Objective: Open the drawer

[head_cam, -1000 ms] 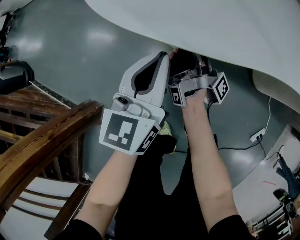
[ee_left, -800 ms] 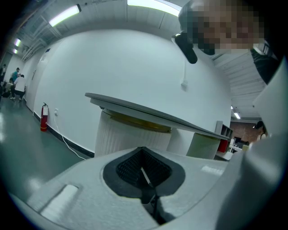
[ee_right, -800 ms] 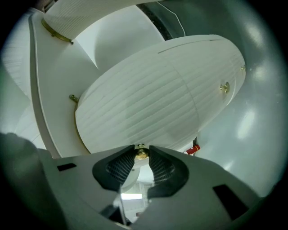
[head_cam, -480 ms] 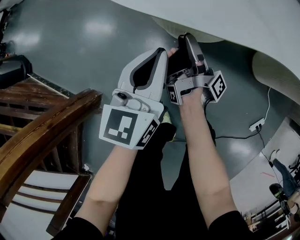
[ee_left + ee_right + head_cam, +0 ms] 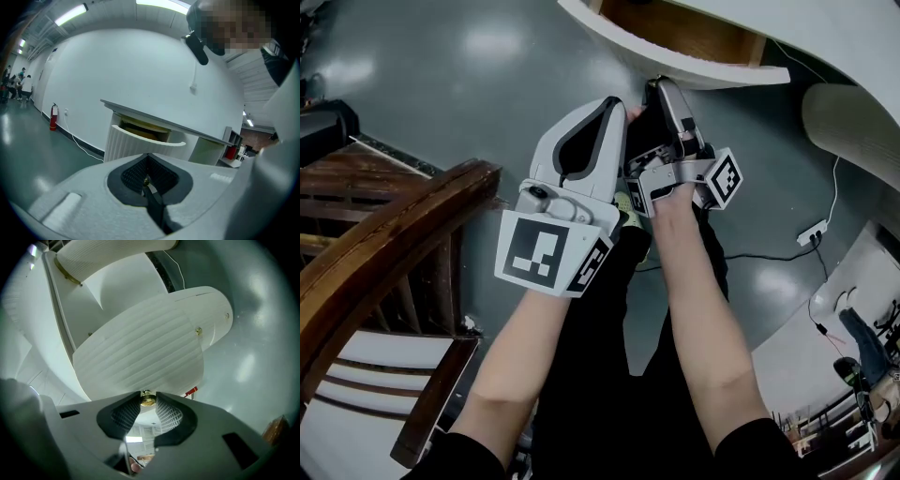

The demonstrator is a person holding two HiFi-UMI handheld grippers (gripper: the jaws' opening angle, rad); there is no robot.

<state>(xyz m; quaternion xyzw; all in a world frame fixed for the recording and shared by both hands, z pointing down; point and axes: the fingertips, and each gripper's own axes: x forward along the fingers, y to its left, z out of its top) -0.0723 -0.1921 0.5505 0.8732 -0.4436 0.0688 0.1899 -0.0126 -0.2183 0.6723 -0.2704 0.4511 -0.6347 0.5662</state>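
At desk front, drawer [image 5: 675, 67] stands open, wood inside. Right gripper [image 5: 147, 401] jaws closing, pads pinching its brass knob [image 5: 147, 398]. Left gripper [image 5: 147, 180] alongside, jaws together, empty. Marker cube [image 5: 546, 259]: black-white squares only.

A large indoor hall, like a lab or studio, was shown: a glossy grey floor [image 5: 441, 84], long ceiling strip lights [image 5: 70, 15], and a red fire extinguisher [image 5: 53, 117] against a bare white wall [image 5: 140, 70].

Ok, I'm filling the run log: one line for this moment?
drawer: partly open | right gripper: jaws closing on knob | left gripper: shut
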